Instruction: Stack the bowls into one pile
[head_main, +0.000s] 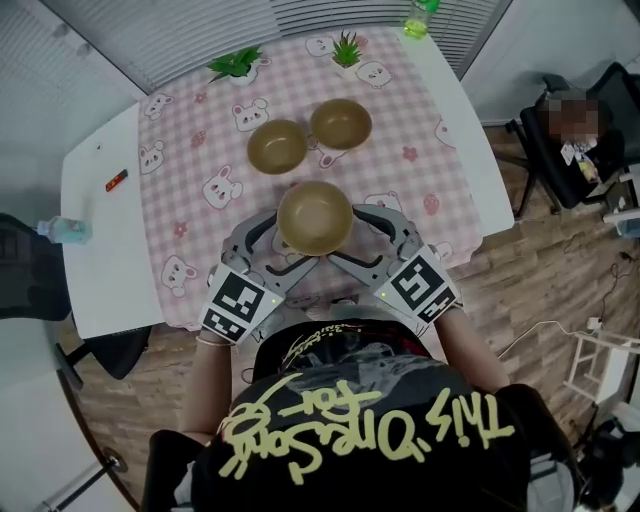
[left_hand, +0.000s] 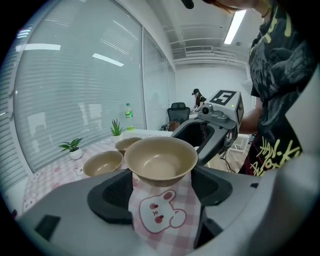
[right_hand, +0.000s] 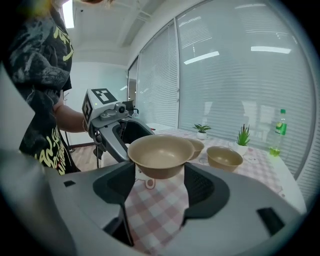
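Tan bowl (head_main: 315, 217) upright, mouth up, round, no long axis. Raised over near edge of pink checked tablecloth (head_main: 190, 160). Left gripper (left_hand: 162, 172) and right gripper (right_hand: 159, 172) each clasp it from opposite sides, jaws spread wide against its wall. Second bowl (head_main: 277, 146) and third bowl (head_main: 341, 124) stand mid-tablecloth, close together, mouths up. Potted plant (head_main: 236, 65) and spiky plant (head_main: 347, 48) at tablecloth's far edge, green bottle (head_main: 420, 18) beyond it. White table (head_main: 100, 230) shows left of tablecloth, wood floor (head_main: 540, 270) right, slatted blinds (head_main: 150, 30) behind.

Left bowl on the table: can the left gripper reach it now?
Probably not freely: the left gripper and right gripper both grip the near bowl, though nothing blocks the left bowl.
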